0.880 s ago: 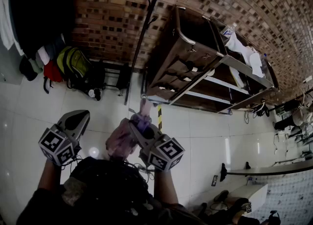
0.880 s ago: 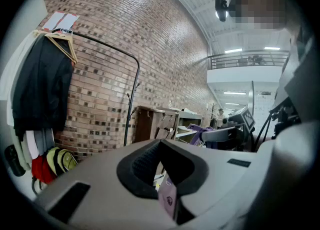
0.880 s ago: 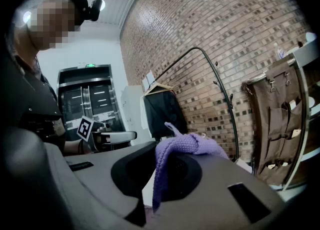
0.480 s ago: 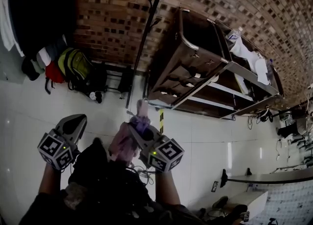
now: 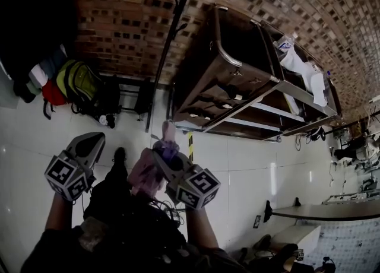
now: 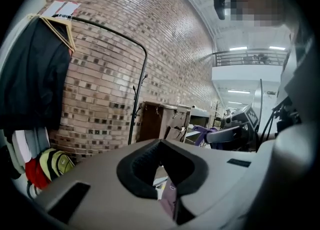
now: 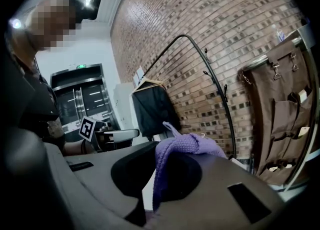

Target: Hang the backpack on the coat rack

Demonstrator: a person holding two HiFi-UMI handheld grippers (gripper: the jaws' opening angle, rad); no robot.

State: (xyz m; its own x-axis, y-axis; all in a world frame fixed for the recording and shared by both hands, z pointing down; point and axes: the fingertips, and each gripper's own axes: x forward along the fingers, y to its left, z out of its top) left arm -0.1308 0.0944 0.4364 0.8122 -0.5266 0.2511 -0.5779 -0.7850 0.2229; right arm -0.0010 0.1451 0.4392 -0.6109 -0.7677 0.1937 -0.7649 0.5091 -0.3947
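- Room: brick wall [image 5: 119, 22] at the back, glossy white tile floor [image 5: 237, 171] below.
- Far left: dark garments [image 5: 29, 22] hang against the wall. Under them on the floor sit a red bag [image 5: 52, 94] and a yellow-green backpack [image 5: 80, 82], just beside each other.
- Left gripper [image 5: 92, 141]: held low in front of the person, jaws pressed together with nothing between them. It is well apart from the rack.
- Coat rack [image 5: 169, 58]: thin black pole with hooks, standing by the wall between the floor bags and the cart. Nothing hangs on it.
- Right gripper [image 5: 160, 153]: just beside the left one, jaws pinching the knit strap of the purple backpack [image 5: 148, 171]. In the right gripper view the strap drapes over the jaw opening.
- The purple backpack hangs under the right gripper, in front of the person's torso, off the floor and not on the rack.
- Right: brown cart [image 5: 237, 70] with fabric pockets and shelves, white cloths [image 5: 300, 67] on top.
- Far right edge: a table [image 5: 332, 209].
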